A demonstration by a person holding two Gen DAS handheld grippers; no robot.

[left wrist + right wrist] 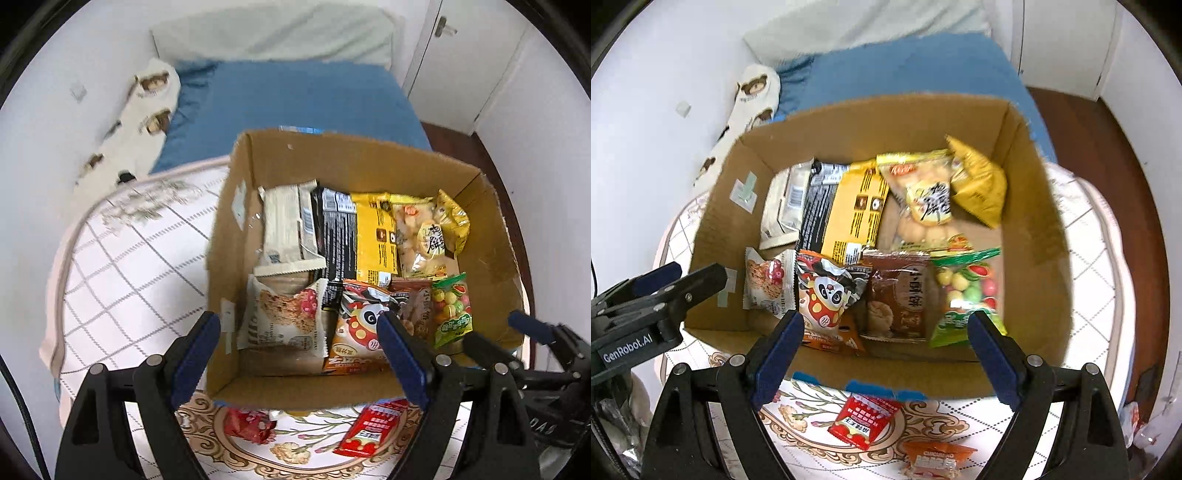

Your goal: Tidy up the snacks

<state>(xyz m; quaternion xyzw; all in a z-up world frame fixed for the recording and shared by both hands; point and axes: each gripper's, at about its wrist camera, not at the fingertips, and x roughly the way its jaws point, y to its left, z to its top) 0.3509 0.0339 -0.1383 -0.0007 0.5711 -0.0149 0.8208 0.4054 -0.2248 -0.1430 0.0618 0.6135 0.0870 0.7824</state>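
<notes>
Looking through the left wrist cam: left gripper [299, 350] has its blue-padded fingers spread wide, nothing between them, hovering over the near-left part of the cardboard box [229, 229]. Box sits on a quilted white mat [122, 266] with a grid pattern. Back row inside, left to right: cream wrapper [284, 229], black packet [336, 236], yellow packet [375, 236], rice cracker bag [424, 236]. Front row: oat cookie pack [284, 314], panda snack bag [360, 332], brown pastry pack [417, 310], green candy bag [452, 308]. Two red packets [373, 430] lie on the mat outside the box, just before its near wall, the second being [249, 424]. Right gripper [517, 339] pokes in at the right edge beside the box's near-right corner; fingers look apart, empty.

Right wrist cam: right gripper [886, 350] also spread, empty, above the box's near wall [1045, 221]. Same snacks in two rows; panda bag [823, 295], brown pastry pack [897, 295] and green candy bag [964, 295] sit closest to the fingers. Crumpled yellow bag [979, 184] rests at back right, touching the cracker bag [923, 195]. On the mat outside: red packet [862, 421] just before the box wall, orange packet [938, 459] nearer the camera. Left gripper [665, 280] enters from the left, touching or just beside the box's left wall; frame is motion-blurred.
</notes>
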